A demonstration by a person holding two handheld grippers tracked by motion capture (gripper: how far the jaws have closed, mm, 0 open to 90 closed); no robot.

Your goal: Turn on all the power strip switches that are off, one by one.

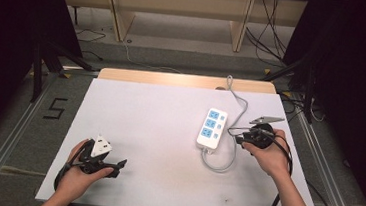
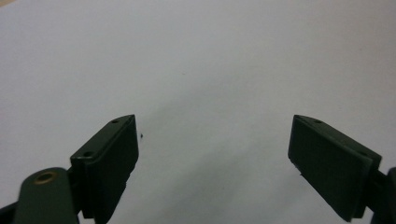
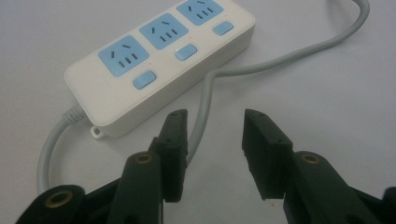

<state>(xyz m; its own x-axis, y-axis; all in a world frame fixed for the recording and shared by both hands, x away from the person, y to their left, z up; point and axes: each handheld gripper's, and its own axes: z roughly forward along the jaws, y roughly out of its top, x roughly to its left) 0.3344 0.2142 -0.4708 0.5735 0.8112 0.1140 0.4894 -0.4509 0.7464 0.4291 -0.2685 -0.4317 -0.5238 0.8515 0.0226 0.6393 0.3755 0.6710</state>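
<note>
Beside the power strip [image 1: 212, 129], right tongs [image 3: 212, 140] agape over bare tabletop [image 1: 155, 115].

Each claw is black with flat screwed pads [image 3: 264, 154] and brass-ringed pivots; the left claw [image 1: 121, 164] carries a white plate; black cables trail.

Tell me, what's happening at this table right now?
A person holds a gripper in each hand over a white table. The right gripper sits open beside a white power strip with three blue sockets, its jaws near the strip's grey cable but gripping nothing. The left gripper is open above bare table, away from the strip.
</note>
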